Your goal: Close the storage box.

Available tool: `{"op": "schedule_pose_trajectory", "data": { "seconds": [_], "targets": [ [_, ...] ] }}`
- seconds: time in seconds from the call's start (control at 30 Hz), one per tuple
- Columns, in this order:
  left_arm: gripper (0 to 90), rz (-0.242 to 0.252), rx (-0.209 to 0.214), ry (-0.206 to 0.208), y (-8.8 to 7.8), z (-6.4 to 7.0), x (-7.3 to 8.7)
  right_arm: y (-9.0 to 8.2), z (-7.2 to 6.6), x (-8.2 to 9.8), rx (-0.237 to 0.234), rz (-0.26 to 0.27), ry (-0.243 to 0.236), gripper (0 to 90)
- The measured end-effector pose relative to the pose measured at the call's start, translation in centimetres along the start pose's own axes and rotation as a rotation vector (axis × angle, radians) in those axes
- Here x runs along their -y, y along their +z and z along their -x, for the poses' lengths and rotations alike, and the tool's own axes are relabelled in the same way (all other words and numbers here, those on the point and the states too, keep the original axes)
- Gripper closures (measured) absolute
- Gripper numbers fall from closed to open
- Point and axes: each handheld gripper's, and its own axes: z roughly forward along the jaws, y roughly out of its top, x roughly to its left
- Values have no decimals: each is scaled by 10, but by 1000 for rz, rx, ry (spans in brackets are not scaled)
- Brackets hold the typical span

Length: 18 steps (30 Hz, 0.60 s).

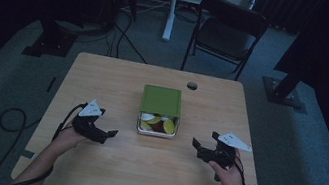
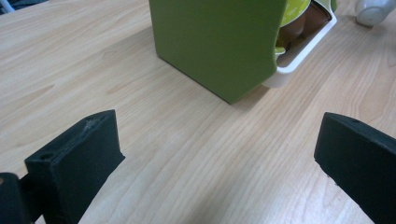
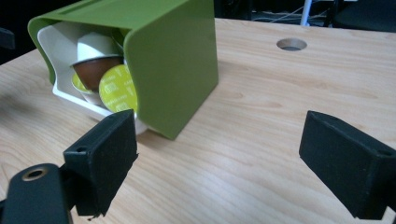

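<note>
The left claw hung released just above the pale wooden bench, its 2 black jaws spread wide with nothing between them. The right claw was likewise released and empty, low over the bench on the other side. Between the 2, near the bench's middle and apart from both, sat the green plastic box with a white inner tray. Its open end faced the person and showed a heap of small round coffee capsules, some with yellow-green foil lids, some white, their bodies brown.

The green box looked stiff, light and smooth-walled, so probably slippery under hard pads. A hold across its 2 flat side walls seemed soundest, 1 claw steadying it. The capsules sat loose in the tray and would likely roll out if the box tipped toward its open end.
</note>
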Motion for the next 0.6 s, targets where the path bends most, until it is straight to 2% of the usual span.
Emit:
{"op": "schedule_pose_trajectory", "data": {
  "seconds": [0.2, 0.5, 0.6],
  "targets": [
    [5, -13, -6, 3, -7, 0, 15, -8, 5, 9, 19, -9, -10, 109],
    [5, -21, -19, -15, -20, 0, 35, -23, 16, 27, 48, -21, 24, 109],
    [5, -21, -21, -17, -24, 1, 41, -28, 20, 32, 64, -35, 13, 108]
  ]
}}
